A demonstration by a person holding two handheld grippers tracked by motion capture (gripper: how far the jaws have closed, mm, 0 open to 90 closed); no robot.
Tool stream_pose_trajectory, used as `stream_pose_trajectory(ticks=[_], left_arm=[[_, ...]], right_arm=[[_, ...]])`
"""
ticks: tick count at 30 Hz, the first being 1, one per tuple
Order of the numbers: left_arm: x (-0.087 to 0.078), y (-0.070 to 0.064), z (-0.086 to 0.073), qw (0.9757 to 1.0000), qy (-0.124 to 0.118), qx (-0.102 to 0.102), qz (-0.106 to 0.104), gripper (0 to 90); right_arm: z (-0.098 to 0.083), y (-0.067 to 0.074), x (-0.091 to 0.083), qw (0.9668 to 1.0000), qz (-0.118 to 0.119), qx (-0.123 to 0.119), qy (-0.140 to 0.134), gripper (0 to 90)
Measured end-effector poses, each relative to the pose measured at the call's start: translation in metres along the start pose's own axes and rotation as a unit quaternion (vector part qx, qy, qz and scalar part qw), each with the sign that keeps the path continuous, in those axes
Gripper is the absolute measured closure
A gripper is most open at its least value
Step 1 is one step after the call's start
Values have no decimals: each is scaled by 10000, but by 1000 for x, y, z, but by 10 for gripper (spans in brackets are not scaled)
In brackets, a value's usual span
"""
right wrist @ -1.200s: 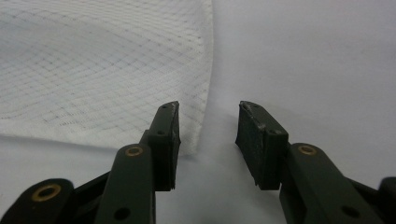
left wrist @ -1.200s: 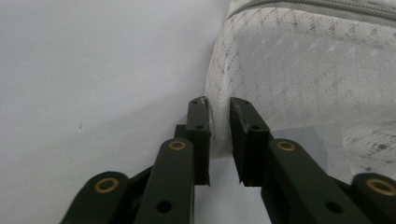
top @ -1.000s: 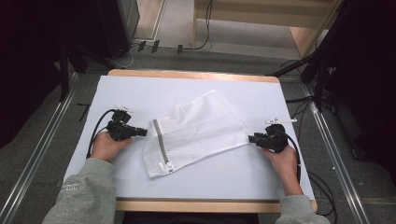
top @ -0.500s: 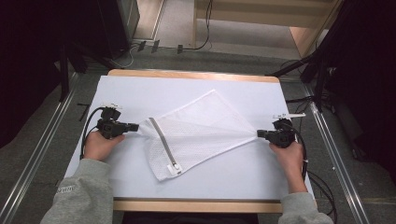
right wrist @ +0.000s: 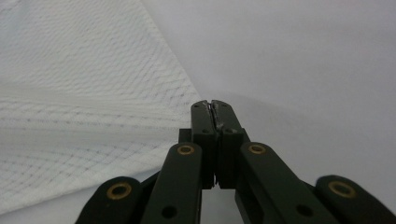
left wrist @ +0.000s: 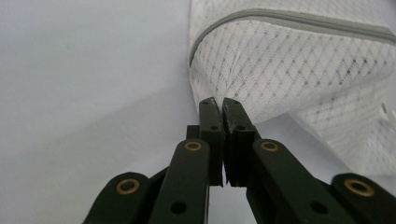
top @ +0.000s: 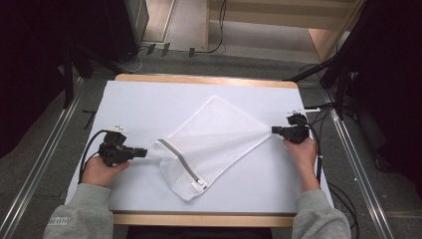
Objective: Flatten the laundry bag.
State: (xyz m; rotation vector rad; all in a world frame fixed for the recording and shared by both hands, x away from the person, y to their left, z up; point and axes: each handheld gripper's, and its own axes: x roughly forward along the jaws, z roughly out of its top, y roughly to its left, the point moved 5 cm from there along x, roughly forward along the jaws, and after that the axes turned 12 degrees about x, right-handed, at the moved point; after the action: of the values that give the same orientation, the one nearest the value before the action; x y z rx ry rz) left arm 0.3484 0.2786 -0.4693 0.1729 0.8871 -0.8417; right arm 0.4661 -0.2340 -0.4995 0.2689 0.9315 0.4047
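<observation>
A white mesh laundry bag (top: pixel 214 134) with a grey zipper (top: pixel 181 165) lies on the white table cover (top: pixel 149 99), drawn out diagonally between my two grippers. My left gripper (top: pixel 145 152) is shut on the bag's left corner beside the zipper end. In the left gripper view its jaws (left wrist: pixel 220 103) pinch the mesh (left wrist: pixel 289 65) just below the grey zipper band (left wrist: pixel 299 21). My right gripper (top: pixel 273 130) is shut on the bag's right corner. In the right gripper view the closed tips (right wrist: pixel 211 105) hold the very point of the mesh (right wrist: pixel 84 93).
The table's wooden rim (top: pixel 204 79) runs along the far side, with cables on the floor beyond (top: pixel 164 49). Black cables trail from both grippers at the table's left (top: pixel 88 149) and right (top: pixel 318 164) sides. Metal rails (top: pixel 353 164) flank the table.
Both hands have moved apart: the left one leftward and nearer the front edge, the right one rightward and farther away. The bag has been pulled from a loose heap into a stretched shape.
</observation>
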Motion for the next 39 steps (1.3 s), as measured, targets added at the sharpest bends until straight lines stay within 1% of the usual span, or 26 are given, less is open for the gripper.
stream_pose_trajectory(ticks=[1, 5, 7, 9, 10, 11, 12, 14, 15, 16, 17, 18, 21, 22, 23, 24, 26, 27, 28, 29, 30, 31, 32, 33, 35, 39], left_arm=[[-2, -4, -3, 10000, 6, 3, -32, 888], [-7, -23, -13, 9998, -6, 88, -197, 888], [-10, -31, -17, 9995, -9, 103, -284, 883], [-11, -37, -22, 9993, 2, 85, -367, 881], [-11, -38, -24, 9993, 17, 104, -366, 862], [-12, -39, -25, 9993, 40, 141, -351, 862], [-13, -38, -26, 9995, 29, 161, -276, 839], [-19, -33, -25, 9996, -149, 74, -239, 763], [-21, -31, -24, 9996, -202, 73, -201, 748], [-25, -28, -23, 9994, -299, 50, -158, 708], [-28, -24, -21, 9992, -380, 50, -129, 698], [-31, -20, -18, 9989, -437, 33, -143, 698], [-39, -16, -9, 9985, -500, 97, -189, 646], [-41, -16, -6, 9981, -550, 139, -232, 621], [-42, -16, -2, 9977, -579, 180, -289, 621], [-42, -15, 3, 9979, -549, 235, -250, 617], [-37, -15, 12, 9983, -456, 297, -222, 614], [-32, -14, 17, 9984, -422, 319, -219, 616], [-26, -14, 22, 9986, -356, 328, -229, 616], [-20, -12, 27, 9985, -315, 377, -258, 618], [-13, -11, 31, 9983, -295, 391, -311, 628], [-7, -9, 36, 9982, -271, 389, -376, 628], [-1, -7, 40, 9981, -253, 376, -413, 636], [5, -4, 45, 9982, -212, 373, -417, 636], [16, -1, 53, 9982, -180, 372, -442, 638], [36, 4, 67, 9980, -79, 480, -394, 641]], right_arm=[[7, 1, 6, 10000, 5, -30, 10, 900], [15, 5, 16, 10000, -16, -95, -4, 900], [24, 9, 25, 9998, -48, -192, -47, 900], [26, 10, 27, 9997, -72, -217, -58, 900], [28, 13, 34, 9994, -116, -310, -42, 900], [28, 13, 34, 9994, -116, -310, -42, 900], [29, 14, 37, 9993, -138, -347, -21, 900], [30, 17, 39, 9993, -147, -348, -25, 884], [31, 18, 36, 9993, -127, -346, -74, 856], [32, 21, 30, 9993, -64, -326, -149, 802], [31, 23, 25, 9993, -27, -320, -172, 791], [31, 23, 25, 9993, -27, -320, -172, 791], [25, 31, 9, 9985, 6, -469, -288, 744], [19, 37, -1, 9981, 112, -479, -362, 727], [19, 37, -1, 9981, 112, -479, -362, 727], [16, 41, -5, 9979, 174, -485, -392, 719], [8, 50, -11, 9973, 310, -506, -437, 705], [-3, 61, -15, 9967, 434, -568, -390, 694], [-3, 61, -15, 9967, 434, -568, -390, 694], [-9, 66, -16, 9962, 451, -652, -364, 690], [-21, 77, -17, 9952, 515, -779, -305, 681], [-21, 77, -17, 9952, 515, -779, -305, 681], [-32, 84, -18, 9945, 583, -828, -248, 680], [-32, 84, -18, 9945, 583, -828, -248, 680], [-41, 91, -17, 9939, 706, -828, -178, 679], [-57, 102, -15, 9929, 725, -938, 59, 669]])
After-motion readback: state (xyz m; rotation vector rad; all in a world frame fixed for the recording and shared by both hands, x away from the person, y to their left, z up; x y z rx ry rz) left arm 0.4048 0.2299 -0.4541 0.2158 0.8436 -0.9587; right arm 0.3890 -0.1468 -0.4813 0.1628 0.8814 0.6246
